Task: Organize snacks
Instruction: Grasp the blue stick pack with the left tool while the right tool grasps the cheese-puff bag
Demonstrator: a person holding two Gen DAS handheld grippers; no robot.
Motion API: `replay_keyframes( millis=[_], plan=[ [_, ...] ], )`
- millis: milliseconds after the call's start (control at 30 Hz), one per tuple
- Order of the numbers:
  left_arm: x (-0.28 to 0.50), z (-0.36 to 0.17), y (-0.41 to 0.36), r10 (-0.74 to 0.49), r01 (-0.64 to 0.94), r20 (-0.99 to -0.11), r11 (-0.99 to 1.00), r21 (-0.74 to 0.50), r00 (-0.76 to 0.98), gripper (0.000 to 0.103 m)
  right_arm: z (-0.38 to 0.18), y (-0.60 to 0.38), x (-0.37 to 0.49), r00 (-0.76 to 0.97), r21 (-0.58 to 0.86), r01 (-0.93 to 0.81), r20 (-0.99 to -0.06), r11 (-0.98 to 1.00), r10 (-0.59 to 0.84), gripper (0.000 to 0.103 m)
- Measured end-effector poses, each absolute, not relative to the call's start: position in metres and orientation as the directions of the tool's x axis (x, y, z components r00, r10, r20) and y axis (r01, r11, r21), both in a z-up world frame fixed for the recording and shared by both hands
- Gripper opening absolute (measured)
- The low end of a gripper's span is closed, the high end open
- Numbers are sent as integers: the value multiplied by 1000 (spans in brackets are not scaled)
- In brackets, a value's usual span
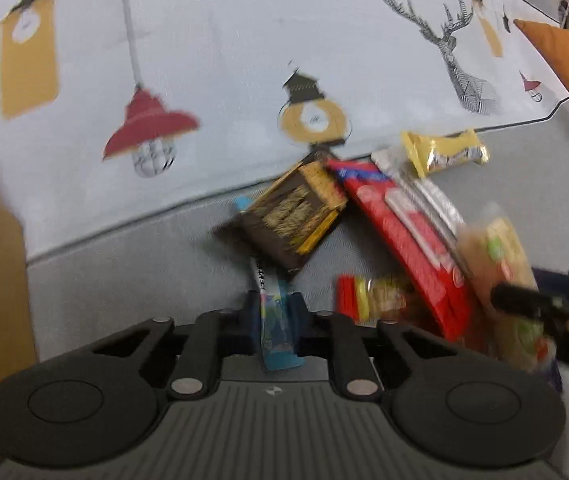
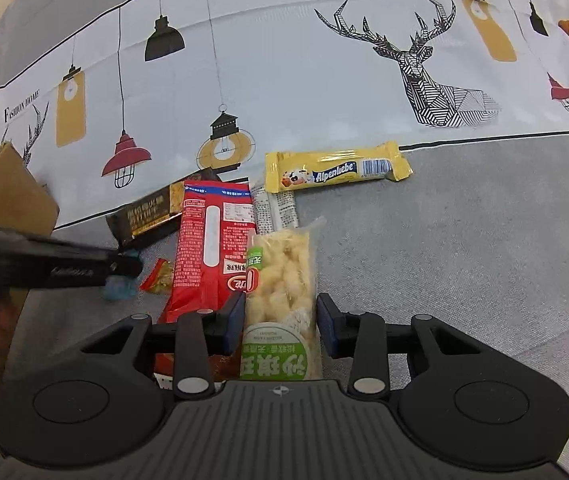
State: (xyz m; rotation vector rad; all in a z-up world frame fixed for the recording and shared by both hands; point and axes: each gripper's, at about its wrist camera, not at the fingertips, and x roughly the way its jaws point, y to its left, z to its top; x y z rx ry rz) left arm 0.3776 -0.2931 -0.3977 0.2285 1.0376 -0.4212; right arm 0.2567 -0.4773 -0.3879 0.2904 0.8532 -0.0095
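Observation:
My left gripper [image 1: 274, 316] is shut on a thin blue snack stick [image 1: 274, 330]; it also shows in the right wrist view [image 2: 120, 276]. My right gripper [image 2: 280, 314] is open, its pads on either side of a clear pack of pale puffed snacks with a green label [image 2: 284, 280], not pressing it. Beside it lie a long red packet [image 2: 212, 240], a brown and yellow bar [image 2: 148, 214], a yellow Alpenliebe bar [image 2: 336, 170], a silver wrapper [image 2: 276, 204] and a small red and yellow candy [image 2: 158, 278].
The snacks lie on a grey fabric surface [image 2: 464, 240] next to a white printed cloth [image 2: 284, 72]. A cardboard box [image 2: 8, 196] stands at the left. An orange cushion [image 1: 568, 60] is at the far right.

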Motion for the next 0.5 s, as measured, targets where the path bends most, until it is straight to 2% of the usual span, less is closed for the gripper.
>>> replay_keyframes(
  millis=[167,200,267,300,367,400,433,500],
  plan=[
    [344,-392,-263,-230,437,-898,898,-48,375,11,-382,-480,252,667,272,112,-734,956,131,39],
    [342,-393,-264,-234,446,-899,894,-48,371,11,-384,-479,253,659,276,105,-739,955,141,41],
    [345,-396,-268,-226,446,-903,894,-43,366,21,-389,-477,255,644,271,106,-752,957,142,51],
    [348,-396,-270,-230,446,-901,894,-46,368,23,-392,-476,256,631,266,111,-763,958,139,57],
    [354,-398,-277,-240,456,-896,889,-48,374,21,-398,-474,259,620,266,112,-772,958,142,59],
    [355,-398,-281,-238,461,-895,887,-41,378,18,-400,-472,260,620,256,117,-774,960,131,52],
    [355,-397,-285,-231,470,-895,882,-28,381,14,-401,-471,261,623,237,123,-774,964,111,39],
    [348,-391,-290,-217,478,-899,878,-10,380,11,-399,-475,263,641,239,141,-762,961,96,39]
  ],
)
